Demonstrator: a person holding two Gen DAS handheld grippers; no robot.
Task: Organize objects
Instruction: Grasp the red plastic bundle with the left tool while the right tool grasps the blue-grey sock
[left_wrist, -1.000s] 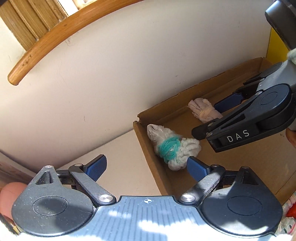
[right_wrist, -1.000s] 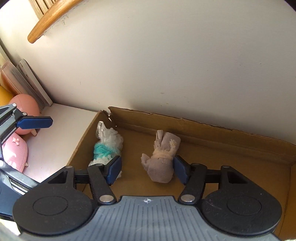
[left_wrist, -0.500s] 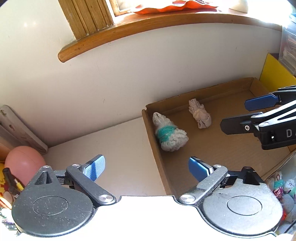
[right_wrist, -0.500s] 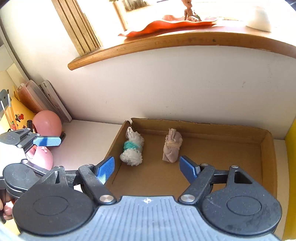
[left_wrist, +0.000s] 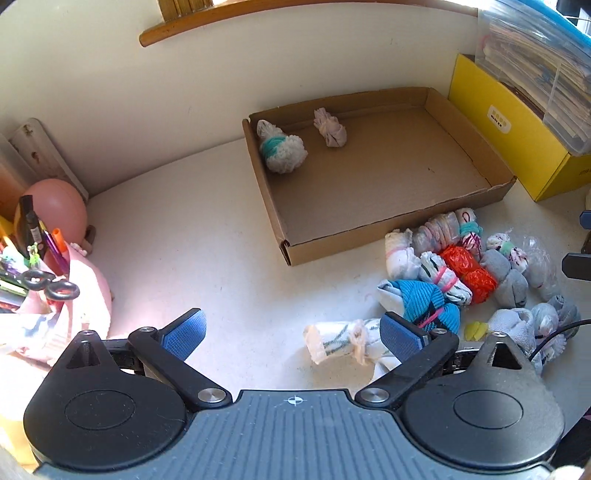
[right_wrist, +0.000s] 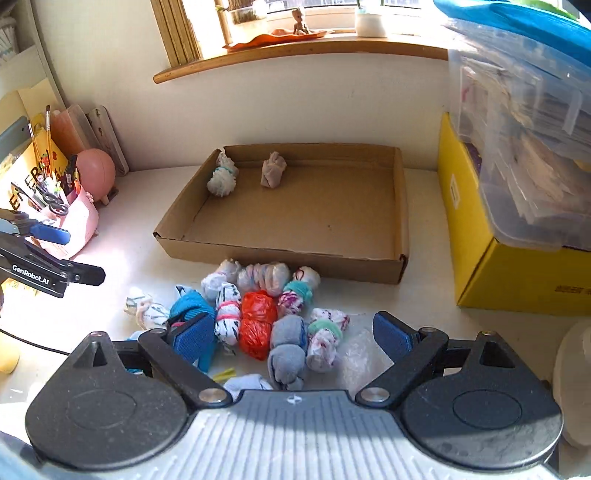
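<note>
A shallow cardboard tray (left_wrist: 461, 206) (right_wrist: 280, 258) sits against the wall. Inside at its far left lie a white bundle with a teal band (left_wrist: 280, 149) (right_wrist: 222, 179) and a beige bundle (left_wrist: 330, 129) (right_wrist: 273, 170). A pile of several rolled sock bundles (left_wrist: 465, 266) (right_wrist: 258, 317) lies on the table in front of the tray, with an orange-red one (right_wrist: 256, 323) in the middle. My left gripper (left_wrist: 291, 334) is open and empty above the table, a striped white bundle (left_wrist: 343, 341) by its right finger. My right gripper (right_wrist: 291, 338) is open and empty over the pile.
A yellow box (right_wrist: 517, 273) with a clear plastic bin (right_wrist: 524, 122) on top stands right of the tray. A pink pen holder with scissors (left_wrist: 44, 288) and a pink ball (left_wrist: 55, 210) are at the left. A wooden sill (right_wrist: 295, 51) runs above.
Both grippers have pulled back and up out of the tray, leaving the two bundles in it. The sock pile in front of the tray has come into view.
</note>
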